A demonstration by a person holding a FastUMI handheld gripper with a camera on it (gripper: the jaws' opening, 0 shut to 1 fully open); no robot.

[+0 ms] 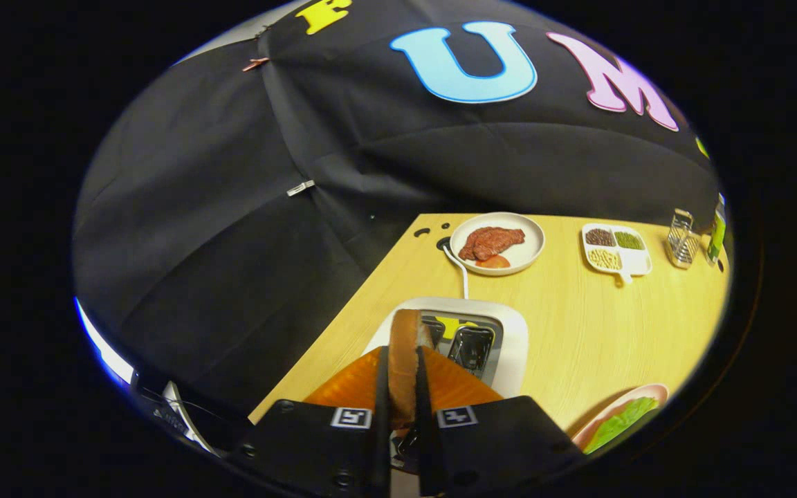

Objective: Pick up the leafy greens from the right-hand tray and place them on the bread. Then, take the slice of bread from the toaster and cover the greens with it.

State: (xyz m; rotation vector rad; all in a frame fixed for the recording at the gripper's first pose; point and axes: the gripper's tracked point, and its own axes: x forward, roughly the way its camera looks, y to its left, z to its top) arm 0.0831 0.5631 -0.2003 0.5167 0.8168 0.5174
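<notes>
My gripper [402,366] is shut on a slice of bread [405,346], which stands upright on edge between the two fingers. Both fingers press on its flat sides. The slice is held above the white toaster [512,346], whose two slots [471,346] lie just ahead of and below the fingers. Off to the right of the fingers sits a pinkish plate [647,392] with leafy greens [623,422] lying on it; whatever lies under the greens is hidden.
A white plate [533,252] with cooked meat and a tomato slice stands beyond the toaster, whose cord [461,273] runs to a table hole. Further right are a divided dish of beans [640,259], a wire holder [681,241] and a green bottle [717,235].
</notes>
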